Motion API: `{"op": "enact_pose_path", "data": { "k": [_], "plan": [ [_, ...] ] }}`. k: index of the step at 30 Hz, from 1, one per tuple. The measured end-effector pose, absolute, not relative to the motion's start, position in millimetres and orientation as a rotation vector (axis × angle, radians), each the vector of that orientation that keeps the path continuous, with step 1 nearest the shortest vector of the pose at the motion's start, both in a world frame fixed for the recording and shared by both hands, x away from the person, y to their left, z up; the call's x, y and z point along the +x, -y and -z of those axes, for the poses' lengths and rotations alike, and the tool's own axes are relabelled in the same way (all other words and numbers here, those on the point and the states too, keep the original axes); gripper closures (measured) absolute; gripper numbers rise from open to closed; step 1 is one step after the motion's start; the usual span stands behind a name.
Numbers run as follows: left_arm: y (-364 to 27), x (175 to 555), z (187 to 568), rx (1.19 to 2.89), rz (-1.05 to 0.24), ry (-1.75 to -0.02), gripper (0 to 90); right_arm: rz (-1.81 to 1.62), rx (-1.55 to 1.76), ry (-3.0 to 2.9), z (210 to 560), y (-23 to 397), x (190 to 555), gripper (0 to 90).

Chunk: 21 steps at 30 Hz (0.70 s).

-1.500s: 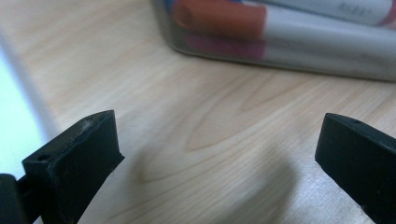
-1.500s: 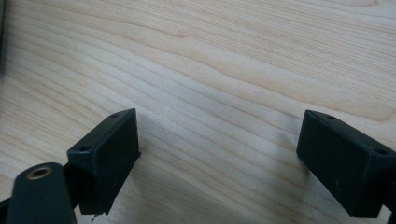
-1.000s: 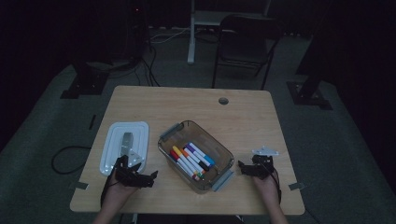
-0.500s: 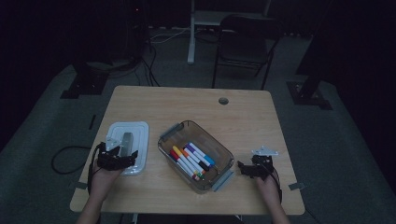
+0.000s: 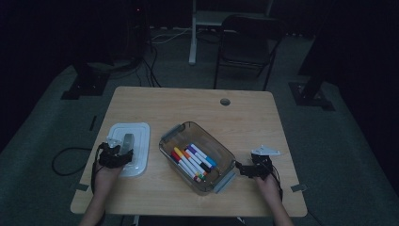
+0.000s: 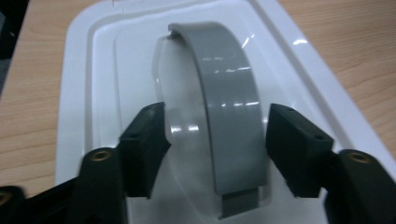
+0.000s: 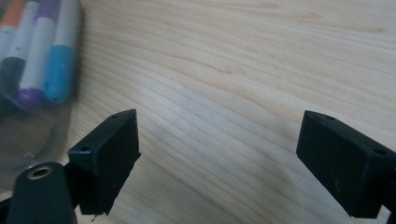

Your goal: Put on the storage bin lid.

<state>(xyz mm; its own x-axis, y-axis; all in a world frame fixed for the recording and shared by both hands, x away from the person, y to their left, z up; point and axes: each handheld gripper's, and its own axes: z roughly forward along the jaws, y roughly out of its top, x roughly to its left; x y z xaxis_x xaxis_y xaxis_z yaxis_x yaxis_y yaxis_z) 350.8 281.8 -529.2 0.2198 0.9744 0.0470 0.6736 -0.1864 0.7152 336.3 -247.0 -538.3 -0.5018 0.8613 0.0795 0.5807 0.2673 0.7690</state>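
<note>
The grey curved plastic handle (image 6: 229,116) of the white rectangular plastic lid (image 6: 84,93) is straddled, untouched, by the left claw (image 6: 215,140), whose jaws have just been closing, while the right claw (image 7: 219,154) is held apart over the wooden tabletop (image 7: 261,70).

The room is dim; the far end is almost black and no wall surface can be resolved. The floor (image 5: 348,155) is covered in grey carpet. A light wood tabletop (image 5: 188,106) stands in the centre, with a round cable port (image 5: 225,101) near its far edge. Behind it stands a dark folding chair (image 5: 247,44). Left of the chair, a pale upright post (image 5: 193,33) rises from the floor. Black cables (image 5: 150,70) run across the carpet at the far left, near a dark stand base (image 5: 84,87). A second dark base (image 5: 313,92) sits at the far right. A small red indicator light (image 5: 138,9) glows in the background.
</note>
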Motion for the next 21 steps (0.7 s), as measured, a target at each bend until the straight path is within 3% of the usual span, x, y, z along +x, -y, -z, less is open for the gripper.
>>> {"op": "enact_pose_path", "data": {
  "k": [8, 21],
  "plan": [
    [-276.5, 350.8, 530.2, 1.938, -0.709, -1.489, 64.6, -1.091, 1.289, -2.232, 541.3, 238.2, 339.5, 12.6],
    [-289.0, 332.3, 522.1, 1.848, -0.726, -1.539, 68.3, -1.2, 1.238, -2.302, 541.3, 229.0, 337.1, 12.6]
  ]
}}
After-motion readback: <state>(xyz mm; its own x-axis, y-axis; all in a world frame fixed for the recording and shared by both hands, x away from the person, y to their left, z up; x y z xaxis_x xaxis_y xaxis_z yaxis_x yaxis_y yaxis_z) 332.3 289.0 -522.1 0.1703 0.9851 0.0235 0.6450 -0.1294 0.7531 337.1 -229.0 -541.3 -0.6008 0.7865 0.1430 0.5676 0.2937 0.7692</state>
